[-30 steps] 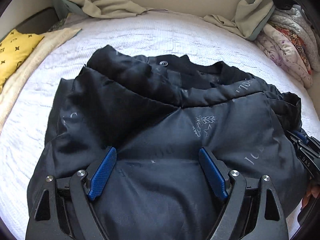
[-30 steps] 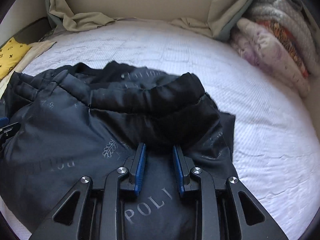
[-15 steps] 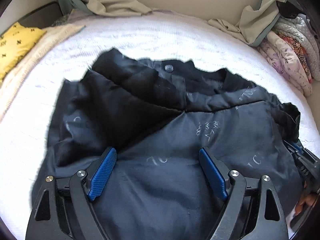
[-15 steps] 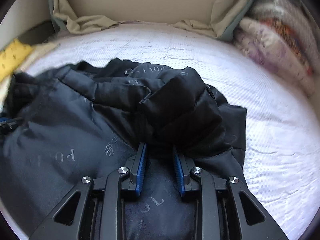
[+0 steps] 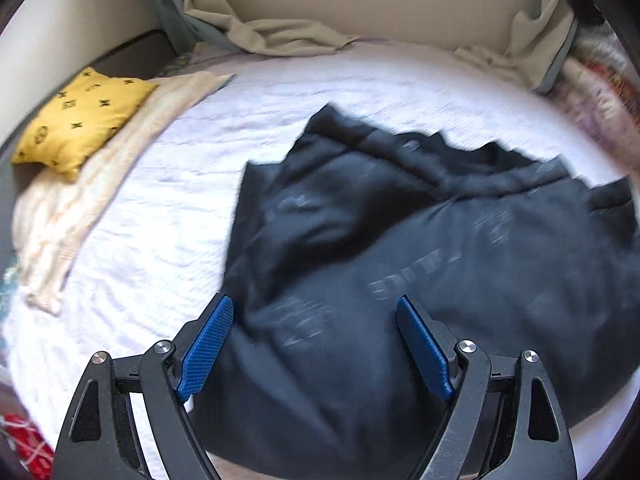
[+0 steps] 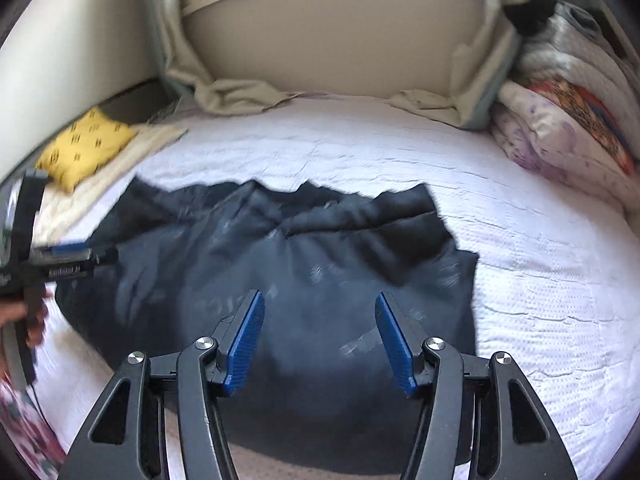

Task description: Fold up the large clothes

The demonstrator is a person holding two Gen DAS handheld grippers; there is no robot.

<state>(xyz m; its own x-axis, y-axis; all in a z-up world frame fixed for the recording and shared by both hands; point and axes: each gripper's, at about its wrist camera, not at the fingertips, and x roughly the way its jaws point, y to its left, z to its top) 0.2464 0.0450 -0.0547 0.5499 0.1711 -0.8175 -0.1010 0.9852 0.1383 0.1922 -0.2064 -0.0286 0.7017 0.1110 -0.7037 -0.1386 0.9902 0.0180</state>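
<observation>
A large black padded jacket (image 5: 420,248) with faint grey lettering lies bunched on the white bed; it also shows in the right wrist view (image 6: 304,272). My left gripper (image 5: 316,344) is open and empty, held above the jacket's near left part. My right gripper (image 6: 320,340) is open and empty, above the jacket's near edge. The left gripper also shows at the left edge of the right wrist view (image 6: 68,256), held by a hand, beside the jacket's left side. Both views are blurred by motion.
A yellow patterned cushion (image 5: 80,120) lies on a cream knit blanket (image 5: 100,184) at the left. Beige curtains (image 6: 240,96) hang at the back wall. Folded floral quilts (image 6: 568,128) are stacked at the right. White bedcover (image 6: 540,280) surrounds the jacket.
My right gripper has opened and let go of the jacket fold, then pulled back and up. My left gripper has shifted left, so the jacket now sits to its right.
</observation>
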